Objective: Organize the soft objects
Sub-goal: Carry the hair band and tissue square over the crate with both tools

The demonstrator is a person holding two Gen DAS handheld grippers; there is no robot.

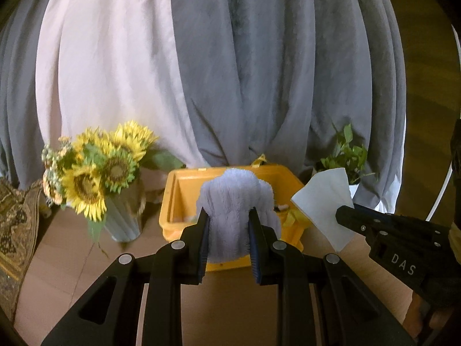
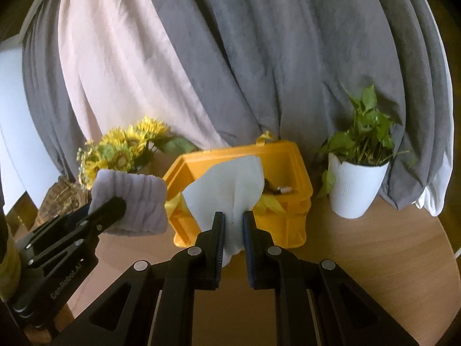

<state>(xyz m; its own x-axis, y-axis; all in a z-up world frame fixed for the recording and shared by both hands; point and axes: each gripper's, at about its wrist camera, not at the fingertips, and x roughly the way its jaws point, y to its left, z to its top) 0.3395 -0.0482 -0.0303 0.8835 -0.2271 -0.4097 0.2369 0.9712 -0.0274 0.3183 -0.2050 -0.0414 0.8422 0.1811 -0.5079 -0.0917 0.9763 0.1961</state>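
My left gripper (image 1: 228, 216) is shut on a folded, fluffy lavender towel (image 1: 236, 199), held above the table in front of a yellow bin (image 1: 173, 199). The same towel (image 2: 132, 199) shows at the left of the right wrist view, pinched by the left gripper (image 2: 115, 204). My right gripper (image 2: 234, 219) is shut on a thin white cloth (image 2: 230, 184) that fans upward in front of the yellow bin (image 2: 291, 161). That white cloth (image 1: 325, 201) and the right gripper (image 1: 345, 216) appear at the right of the left wrist view. Small items lie inside the bin, mostly hidden.
A vase of sunflowers (image 1: 98, 170) stands left of the bin, a white pot with a green plant (image 2: 354, 184) to its right. Grey and pale pink curtains (image 1: 201, 72) hang behind. A patterned cushion (image 1: 14, 225) sits at the far left. The round wooden table (image 2: 374, 259) curves off at right.
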